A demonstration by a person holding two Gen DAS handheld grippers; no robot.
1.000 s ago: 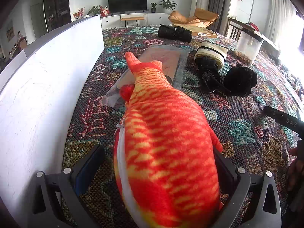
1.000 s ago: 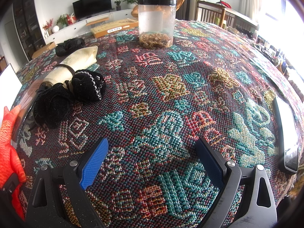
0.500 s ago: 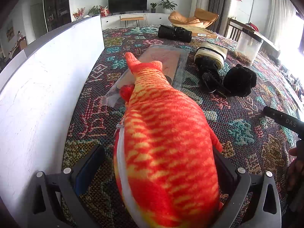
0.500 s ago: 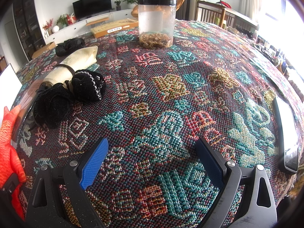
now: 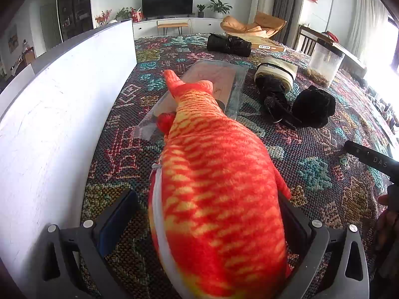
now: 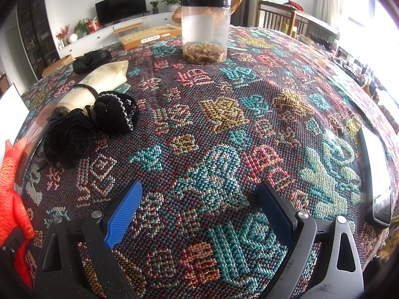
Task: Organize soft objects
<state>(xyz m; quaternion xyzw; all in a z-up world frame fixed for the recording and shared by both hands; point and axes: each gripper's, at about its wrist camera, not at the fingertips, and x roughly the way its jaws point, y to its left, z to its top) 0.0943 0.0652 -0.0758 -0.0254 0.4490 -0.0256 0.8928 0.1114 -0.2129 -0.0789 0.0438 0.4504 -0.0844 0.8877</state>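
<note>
An orange and yellow plush fish [image 5: 214, 189] lies on the patterned tablecloth [image 6: 224, 114] between the fingers of my left gripper [image 5: 207, 214]. The jaws stand wide, with a gap showing at the left finger [image 5: 117, 214]; the right finger is mostly hidden by the fish. The fish's tail [image 6: 12, 169] shows at the left edge of the right wrist view. My right gripper [image 6: 199, 206] is open and empty above bare cloth. Two black fuzzy soft items [image 6: 89, 124] lie by a cream rolled bag [image 6: 99, 82]; they also show in the left wrist view [image 5: 311, 107].
A white board [image 5: 49, 114] stands along the left. A clear plastic sleeve [image 5: 212, 82] lies under the fish's tail. A clear jar with a black lid [image 6: 204, 30], a black bundle [image 6: 92, 59], a flat cardboard box [image 6: 149, 36] and a phone [image 6: 376, 172] are on the table.
</note>
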